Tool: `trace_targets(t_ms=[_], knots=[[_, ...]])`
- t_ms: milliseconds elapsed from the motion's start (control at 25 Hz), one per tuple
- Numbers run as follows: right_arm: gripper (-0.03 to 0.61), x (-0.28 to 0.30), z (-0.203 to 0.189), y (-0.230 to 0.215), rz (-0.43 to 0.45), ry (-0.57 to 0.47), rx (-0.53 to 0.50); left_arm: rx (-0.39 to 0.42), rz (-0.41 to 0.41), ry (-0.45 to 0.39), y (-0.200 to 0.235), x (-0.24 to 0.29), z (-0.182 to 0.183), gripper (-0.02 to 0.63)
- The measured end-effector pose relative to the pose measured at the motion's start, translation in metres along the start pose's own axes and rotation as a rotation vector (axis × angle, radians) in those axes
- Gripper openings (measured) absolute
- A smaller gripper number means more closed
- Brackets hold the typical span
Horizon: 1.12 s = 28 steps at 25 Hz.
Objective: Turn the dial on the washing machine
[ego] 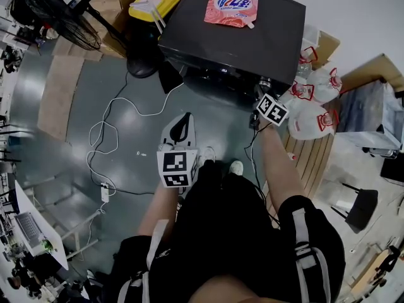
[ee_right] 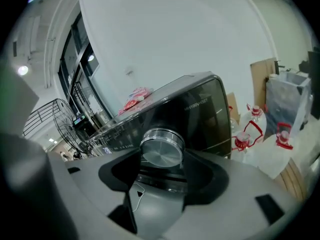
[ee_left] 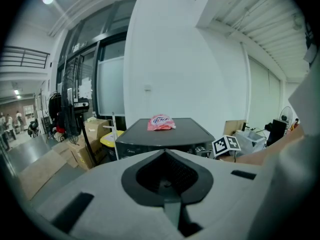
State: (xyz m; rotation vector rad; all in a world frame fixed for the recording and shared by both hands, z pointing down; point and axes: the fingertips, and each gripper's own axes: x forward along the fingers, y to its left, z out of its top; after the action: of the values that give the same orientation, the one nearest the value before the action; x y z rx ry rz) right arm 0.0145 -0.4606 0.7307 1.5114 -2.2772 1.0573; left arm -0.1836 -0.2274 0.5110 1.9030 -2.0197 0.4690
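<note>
Far left: a black wire-caged floor fan (ego: 63, 24) and thin white cables (ego: 107, 131) looped over the grey floor, neither in play. Next, the left tool (ego: 184, 124), held low and well short of the machine, jaws pressed together on nothing. Centre: the black box-shaped washing machine (ego: 240, 43), with a pink plastic detergent pouch (ego: 231, 4) lying flat on its lid. At the right end of its front panel, the round brushed-metal dial (ee_right: 161, 146), seated between the jaws of the right tool (ee_right: 161, 159) and pinched at the rim from both sides (judged a real grip, not a hover). Probably rigid and smooth, so apt to slip under the pads; best taken square-on by the rim and twisted about its own axis, never levered. Likely some click-stop resistance, no weight to carry. Far right: white plastic bags with red handles (ego: 312, 115), just beside the machine. Hard to make out: the panel lettering, blurred; any pointer mark on the dial face; and, from the head view, the dial itself, mostly covered by the tool.
</note>
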Motion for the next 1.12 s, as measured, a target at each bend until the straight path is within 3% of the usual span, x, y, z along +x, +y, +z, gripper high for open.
trace_targets(t_ms=[240, 560, 960, 1120], knots=[[0.247, 0.001, 0.0, 0.001, 0.048, -0.012, 0.108, 0.0, 0.004, 0.0, 0.0, -0.002, 0.0, -0.005], [0.249, 0.001, -0.002, 0.0, 0.238, -0.043, 0.446, 0.003, 0.002, -0.01, -0.007, -0.004, 0.005, -0.005], [0.249, 0.003, -0.001, 0.001, 0.26, -0.04, 0.465, 0.008, 0.0, 0.005, -0.011, 0.002, 0.002, -0.005], [0.249, 0.004, -0.001, 0.0, 0.285, -0.051, 0.533, 0.011, -0.001, 0.006, -0.012, 0.003, 0.004, -0.005]])
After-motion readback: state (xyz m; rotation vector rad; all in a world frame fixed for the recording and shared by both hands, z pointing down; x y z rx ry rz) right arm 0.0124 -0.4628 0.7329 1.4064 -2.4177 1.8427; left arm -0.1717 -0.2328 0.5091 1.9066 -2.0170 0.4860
